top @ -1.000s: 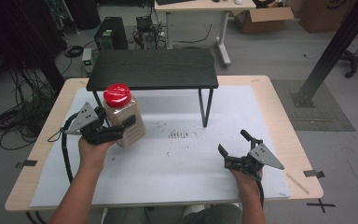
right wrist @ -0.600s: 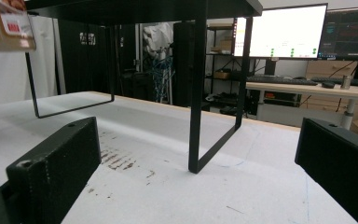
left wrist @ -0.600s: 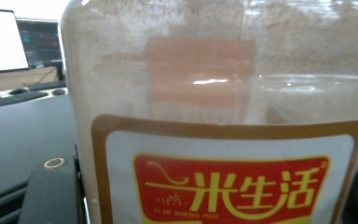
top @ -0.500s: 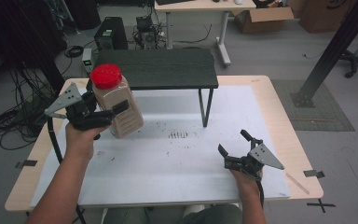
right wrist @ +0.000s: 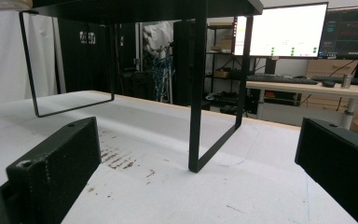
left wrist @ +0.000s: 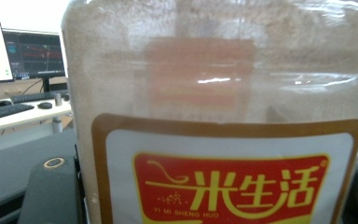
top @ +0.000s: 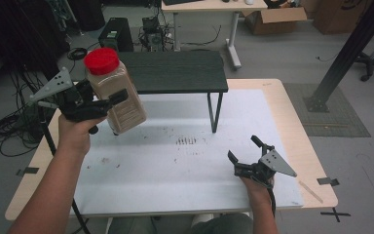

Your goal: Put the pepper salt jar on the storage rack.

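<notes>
A clear plastic jar (top: 118, 92) of pale powder with a red lid (top: 101, 60) hangs in the air at the left, level with the front left corner of a black metal shelf (top: 175, 71). My left gripper (top: 108, 103) is shut on the jar's body. In the left gripper view the jar (left wrist: 223, 116) stands right in front of the camera, its red and yellow label (left wrist: 228, 186) showing. My right gripper (top: 246, 152) rests open near the table's front right, nothing between its jaws. The shelf's legs (right wrist: 196, 93) rise ahead of it in the right gripper view.
A white mat (top: 175, 165) with dark scuff marks (top: 187, 141) covers the wooden table (top: 297, 126). Behind the table stand a desk, a computer tower, cables and cardboard boxes. A black slanted post (top: 345, 53) rises at the right. Monitors (right wrist: 279, 30) show beyond the shelf.
My left gripper has lifted the jar from the mat, up and to the left, to the level of the shelf top. The right gripper has stayed put.
</notes>
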`<state>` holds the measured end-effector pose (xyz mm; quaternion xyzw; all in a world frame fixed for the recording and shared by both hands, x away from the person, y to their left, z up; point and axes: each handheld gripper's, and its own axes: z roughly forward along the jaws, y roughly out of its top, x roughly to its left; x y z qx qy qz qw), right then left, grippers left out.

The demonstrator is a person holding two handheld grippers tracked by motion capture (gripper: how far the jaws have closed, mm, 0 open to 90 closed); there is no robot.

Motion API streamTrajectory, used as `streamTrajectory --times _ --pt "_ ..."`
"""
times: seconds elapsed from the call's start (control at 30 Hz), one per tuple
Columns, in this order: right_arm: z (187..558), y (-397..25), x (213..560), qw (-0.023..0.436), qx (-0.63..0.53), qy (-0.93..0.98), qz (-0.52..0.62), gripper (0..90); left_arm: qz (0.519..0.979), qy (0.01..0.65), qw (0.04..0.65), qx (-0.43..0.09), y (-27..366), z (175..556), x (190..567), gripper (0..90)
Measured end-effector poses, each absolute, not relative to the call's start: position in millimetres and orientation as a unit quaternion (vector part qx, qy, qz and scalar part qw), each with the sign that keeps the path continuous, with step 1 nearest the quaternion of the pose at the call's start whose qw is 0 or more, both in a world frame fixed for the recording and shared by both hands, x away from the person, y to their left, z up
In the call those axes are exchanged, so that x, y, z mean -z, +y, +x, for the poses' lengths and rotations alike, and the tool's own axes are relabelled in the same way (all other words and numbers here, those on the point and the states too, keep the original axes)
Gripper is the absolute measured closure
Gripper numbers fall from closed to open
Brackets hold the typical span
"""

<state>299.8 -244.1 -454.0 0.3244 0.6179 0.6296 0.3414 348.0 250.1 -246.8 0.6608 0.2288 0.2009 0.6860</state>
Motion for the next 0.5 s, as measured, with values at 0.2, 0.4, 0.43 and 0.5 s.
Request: streamTrajectory --times 0.2,0.4,0.43,0.5 --pt "299.8 -244.1 453.9 0.341 -0.630 0.618 0.325 0.0 0.665 0.228 0.681 -0.204 251.5 351.8 237.1 25.4" --pt "300.1 -244.2 453.9 0.341 -0.629 0.618 0.325 0.0 0.665 0.226 0.682 -0.204 251.6 356.8 226.7 25.4" --pt "300.0 -244.2 453.9 0.341 -0.629 0.618 0.325 0.0 0.665 0.226 0.682 -0.204 251.3 357.5 225.6 25.4" --pt "299.9 -244.1 453.9 0.341 -0.629 0.618 0.325 0.0 0.663 0.225 0.684 -0.203 250.9 359.1 223.3 25.4"
